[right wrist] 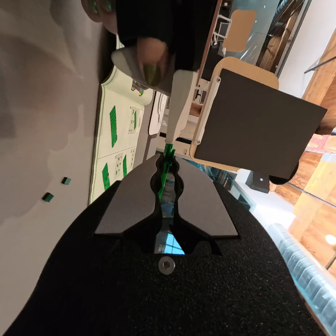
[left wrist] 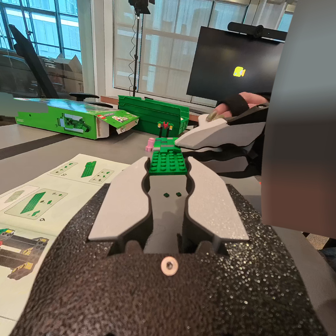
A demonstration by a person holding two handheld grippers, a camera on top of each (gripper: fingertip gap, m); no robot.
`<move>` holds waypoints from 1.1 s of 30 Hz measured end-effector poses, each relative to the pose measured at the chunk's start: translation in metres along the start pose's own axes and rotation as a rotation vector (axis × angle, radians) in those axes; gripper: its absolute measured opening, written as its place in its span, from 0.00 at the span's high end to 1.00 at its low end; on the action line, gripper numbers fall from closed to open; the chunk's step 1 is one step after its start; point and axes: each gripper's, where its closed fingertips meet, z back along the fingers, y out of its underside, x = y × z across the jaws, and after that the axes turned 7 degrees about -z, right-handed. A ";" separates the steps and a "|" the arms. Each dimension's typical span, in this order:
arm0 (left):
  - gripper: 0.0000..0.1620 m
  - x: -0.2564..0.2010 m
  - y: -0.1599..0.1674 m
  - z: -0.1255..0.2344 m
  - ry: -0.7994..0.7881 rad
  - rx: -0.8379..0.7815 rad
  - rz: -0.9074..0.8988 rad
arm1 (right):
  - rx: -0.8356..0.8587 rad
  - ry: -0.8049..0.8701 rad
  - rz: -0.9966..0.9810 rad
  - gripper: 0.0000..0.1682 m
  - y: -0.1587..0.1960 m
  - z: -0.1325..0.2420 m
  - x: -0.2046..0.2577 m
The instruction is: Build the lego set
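Left gripper (left wrist: 168,163) is pinching the near end of the green studded plate (left wrist: 168,164); right gripper (right wrist: 166,160) is clamped on its far end.

- Big windows (left wrist: 54,36) with dark frames give daylight behind the grey table (left wrist: 45,145).
- A black screen (left wrist: 234,67) stands at the far right edge.
- An office chair (left wrist: 36,69) stands at the far left edge.

Printed writing appears on the end flap of the green box (left wrist: 107,119) lying on the table (left wrist: 54,145); step numerals mark the open instruction booklet (left wrist: 45,191); content not transcribed
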 end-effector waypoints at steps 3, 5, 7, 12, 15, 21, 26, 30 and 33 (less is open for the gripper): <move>0.78 -0.002 0.002 -0.001 0.002 0.014 -0.012 | -0.015 -0.020 0.028 0.95 0.001 0.002 0.002; 0.78 -0.002 0.002 -0.002 0.004 0.013 -0.013 | -0.025 -0.035 -0.004 0.94 0.000 0.002 0.003; 0.78 -0.003 0.002 -0.002 0.006 0.014 -0.011 | -0.028 -0.042 -0.024 0.94 0.000 0.002 0.005; 0.78 -0.004 0.002 -0.002 0.012 0.012 -0.002 | -0.050 -0.027 -0.052 0.95 0.000 0.004 0.004; 0.78 -0.003 0.002 -0.002 0.009 0.011 -0.002 | -0.039 -0.019 -0.035 0.95 0.000 0.003 0.005; 0.78 -0.004 0.001 -0.002 0.010 0.005 0.001 | -0.009 0.014 0.005 0.95 0.000 0.004 -0.001; 0.78 -0.005 0.004 -0.004 0.005 0.023 -0.014 | 0.001 0.012 0.043 0.95 0.002 0.005 0.000; 0.78 -0.005 0.005 -0.005 0.014 0.031 -0.006 | 0.012 0.011 0.082 0.95 0.003 0.006 0.000; 0.78 -0.006 0.006 -0.005 0.014 0.039 -0.009 | 0.006 0.008 0.142 0.95 0.003 0.006 0.003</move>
